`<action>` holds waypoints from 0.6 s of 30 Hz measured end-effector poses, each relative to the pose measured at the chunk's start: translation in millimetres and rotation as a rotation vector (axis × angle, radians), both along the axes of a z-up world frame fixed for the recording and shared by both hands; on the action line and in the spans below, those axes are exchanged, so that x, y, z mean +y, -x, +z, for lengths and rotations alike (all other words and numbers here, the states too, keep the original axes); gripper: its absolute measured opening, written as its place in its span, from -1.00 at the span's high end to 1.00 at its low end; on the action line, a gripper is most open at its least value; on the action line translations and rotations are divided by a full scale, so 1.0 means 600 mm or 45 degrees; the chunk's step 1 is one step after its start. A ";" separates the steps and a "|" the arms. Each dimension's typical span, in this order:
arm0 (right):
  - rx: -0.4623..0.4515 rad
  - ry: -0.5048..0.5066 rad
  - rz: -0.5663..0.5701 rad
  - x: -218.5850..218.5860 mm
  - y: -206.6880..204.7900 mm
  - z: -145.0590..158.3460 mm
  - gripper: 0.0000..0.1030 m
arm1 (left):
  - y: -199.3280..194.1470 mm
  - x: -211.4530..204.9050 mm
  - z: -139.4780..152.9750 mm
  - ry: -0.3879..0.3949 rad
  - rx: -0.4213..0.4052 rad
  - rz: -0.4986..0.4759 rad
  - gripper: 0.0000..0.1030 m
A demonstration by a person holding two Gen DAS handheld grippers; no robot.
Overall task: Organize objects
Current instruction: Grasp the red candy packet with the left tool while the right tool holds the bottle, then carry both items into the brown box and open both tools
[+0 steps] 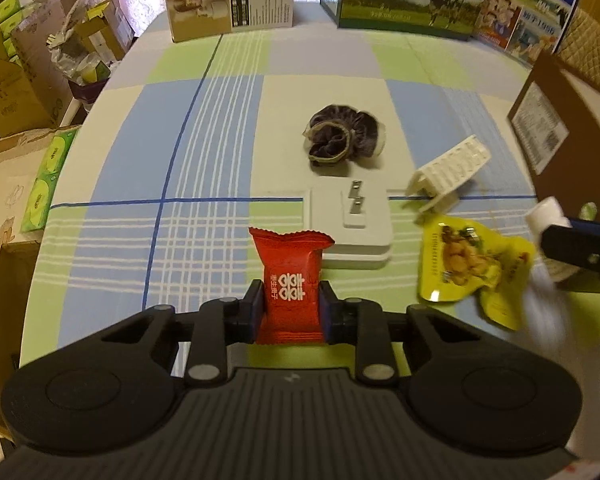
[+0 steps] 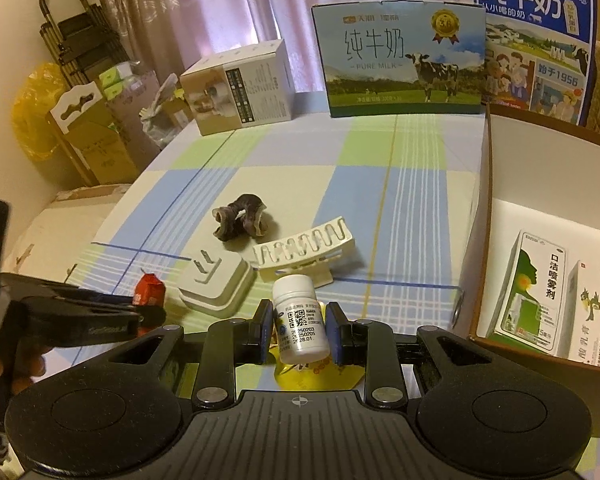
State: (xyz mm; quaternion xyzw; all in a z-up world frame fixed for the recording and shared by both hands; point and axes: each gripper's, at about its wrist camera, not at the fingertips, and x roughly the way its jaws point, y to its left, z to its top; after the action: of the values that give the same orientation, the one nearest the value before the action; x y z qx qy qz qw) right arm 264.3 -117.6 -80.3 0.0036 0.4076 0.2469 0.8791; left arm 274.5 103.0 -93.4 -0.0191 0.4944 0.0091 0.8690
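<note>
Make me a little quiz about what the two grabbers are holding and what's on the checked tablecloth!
1. True or false: the left gripper holds a red candy packet.
2. What does the right gripper hold? A) small white pill bottle B) dark velvet scrunchie C) white plug adapter
3. Fill in: the yellow snack pouch lies on the ____.

Key: 1 true; 2 A; 3 tablecloth.

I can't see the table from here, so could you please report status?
Left gripper shut on red candy packet. Right gripper shut on white pill bottle. Nothing blocking either.
</note>
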 end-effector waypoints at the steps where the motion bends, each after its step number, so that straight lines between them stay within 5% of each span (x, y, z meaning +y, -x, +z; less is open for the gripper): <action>1: -0.002 -0.004 0.000 -0.002 0.002 0.003 0.52 | 0.008 -0.001 0.010 0.012 -0.012 0.006 0.55; 12: -0.034 -0.082 -0.015 -0.055 0.042 0.065 0.52 | 0.067 -0.054 0.140 0.067 -0.171 -0.007 0.55; 18: -0.068 -0.106 -0.086 -0.127 0.066 0.105 0.52 | 0.075 -0.133 0.195 0.102 -0.237 -0.123 0.55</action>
State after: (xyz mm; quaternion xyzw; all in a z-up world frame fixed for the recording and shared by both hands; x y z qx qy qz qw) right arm 224.7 -194.0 -17.1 0.0471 0.3730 0.2339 0.8966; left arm 229.8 23.3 23.5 -0.0305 0.4119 -0.0544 0.9091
